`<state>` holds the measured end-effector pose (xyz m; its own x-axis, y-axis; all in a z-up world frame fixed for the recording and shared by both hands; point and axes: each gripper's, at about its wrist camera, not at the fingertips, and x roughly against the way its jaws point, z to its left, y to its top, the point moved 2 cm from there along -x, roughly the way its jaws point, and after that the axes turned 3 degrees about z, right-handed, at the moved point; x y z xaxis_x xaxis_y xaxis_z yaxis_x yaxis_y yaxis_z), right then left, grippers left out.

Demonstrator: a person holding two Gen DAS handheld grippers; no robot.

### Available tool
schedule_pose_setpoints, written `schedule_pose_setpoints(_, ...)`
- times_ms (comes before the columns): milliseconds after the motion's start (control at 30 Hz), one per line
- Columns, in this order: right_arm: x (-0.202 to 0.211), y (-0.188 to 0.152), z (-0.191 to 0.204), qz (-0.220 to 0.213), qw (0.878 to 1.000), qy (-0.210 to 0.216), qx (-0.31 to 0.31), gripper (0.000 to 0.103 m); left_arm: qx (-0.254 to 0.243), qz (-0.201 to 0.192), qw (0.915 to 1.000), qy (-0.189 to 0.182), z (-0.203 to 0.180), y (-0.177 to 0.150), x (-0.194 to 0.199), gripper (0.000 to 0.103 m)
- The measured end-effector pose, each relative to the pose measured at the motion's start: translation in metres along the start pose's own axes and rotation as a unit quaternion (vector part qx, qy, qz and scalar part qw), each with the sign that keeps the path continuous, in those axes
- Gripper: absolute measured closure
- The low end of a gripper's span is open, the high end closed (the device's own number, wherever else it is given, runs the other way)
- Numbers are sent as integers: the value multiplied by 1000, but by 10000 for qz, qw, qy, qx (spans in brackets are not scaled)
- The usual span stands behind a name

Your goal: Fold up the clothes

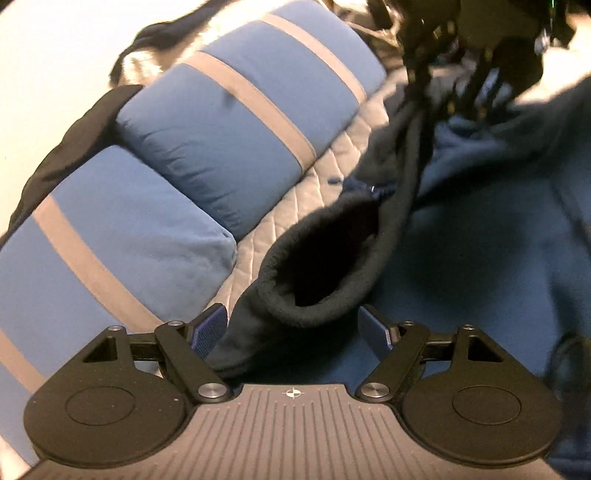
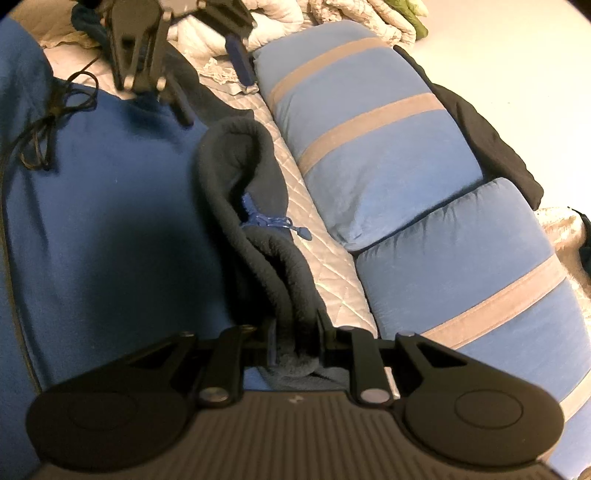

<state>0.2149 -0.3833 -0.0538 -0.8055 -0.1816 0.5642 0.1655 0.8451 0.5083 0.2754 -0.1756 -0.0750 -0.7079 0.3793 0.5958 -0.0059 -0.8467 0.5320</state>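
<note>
Gripping: the right tongs (image 2: 295, 341) are clamped on the thick dark fleece edge of the garment (image 2: 255, 236), the rolled hem squeezed between the two pads right at the camera.
Left tongs: the left tongs (image 1: 291, 326) stand spread apart, with the dark fleece cuff lying loosely between the blue pads (image 1: 375, 328); the pads do not press on it.
Garment: a navy fleece piece with a dark lining, lying on the bed and bunched in a twisted ridge that runs from one pair of tongs to the other; its wide blue body spreads flat beside the ridge.
Zipper: a blue zipper pull (image 2: 273, 221) shows halfway along the ridge, hanging toward the quilt.
Drawcord: a dark cord (image 2: 48, 122) lies looped on the blue fabric, well apart from the ridge.
Quilt: a pale quilted bedcover (image 2: 332, 280) shows as a strip between the garment and the pillows.
Pillows: two blue pillows with grey stripes (image 2: 373, 147) lie end to end just beside the quilted strip, with a black cloth (image 2: 491, 140) behind them.
Far end: a heap of pale bedding (image 2: 354, 14) sits beyond the pillows, too blurred to tell apart.
</note>
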Motion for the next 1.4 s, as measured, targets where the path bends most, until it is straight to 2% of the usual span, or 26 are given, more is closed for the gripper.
schedule_pose_setpoints(133,3,0,1,-18,9999,27,138,83,-152,-66,9998,-88,8,1,-21,25)
schedule_pose_setpoints(233,4,-1,2,-32,9996,40,272,83,-721,-129,9972,-119,2,0,-30,25)
schedule_pose_setpoints(367,7,-2,3,-62,9987,91,496,83,-1426,-165,9894,-230,-10,3,-34,29)
schedule_pose_setpoints(433,9,-3,4,-71,9979,119,632,83,-1551,-190,9869,-402,-13,7,-32,52)
schedule_pose_setpoints(467,10,-3,5,-73,9976,129,682,83,-1597,-144,9861,-438,-14,10,-31,58)
schedule_pose_setpoints(533,8,-3,3,-63,9970,153,757,83,-1670,-122,9853,-350,-16,14,-29,78)
schedule_pose_setpoints(567,8,-3,3,-55,9968,144,786,83,-1688,-142,9851,-287,-16,16,-27,80)
schedule_pose_setpoints(633,5,-3,1,-44,9966,141,809,83,-1643,-153,9861,-207,-14,21,-24,85)
schedule_pose_setpoints(867,-7,5,-25,34,9987,-19,512,83,-1155,-15,9929,279,15,43,-28,87)
schedule_pose_setpoints(1033,-24,17,-60,128,9991,-361,196,85,-790,198,9938,755,42,64,-47,88)
schedule_pose_setpoints(1133,-41,24,-79,283,9973,-662,107,85,-415,271,9946,917,59,75,-59,88)
schedule_pose_setpoints(1300,-68,28,-106,449,9949,-769,-470,85,39,559,9927,1064,72,76,-90,88)
schedule_pose_setpoints(1400,-87,26,-117,540,9902,-646,-1114,85,298,739,9908,1095,73,74,-112,87)
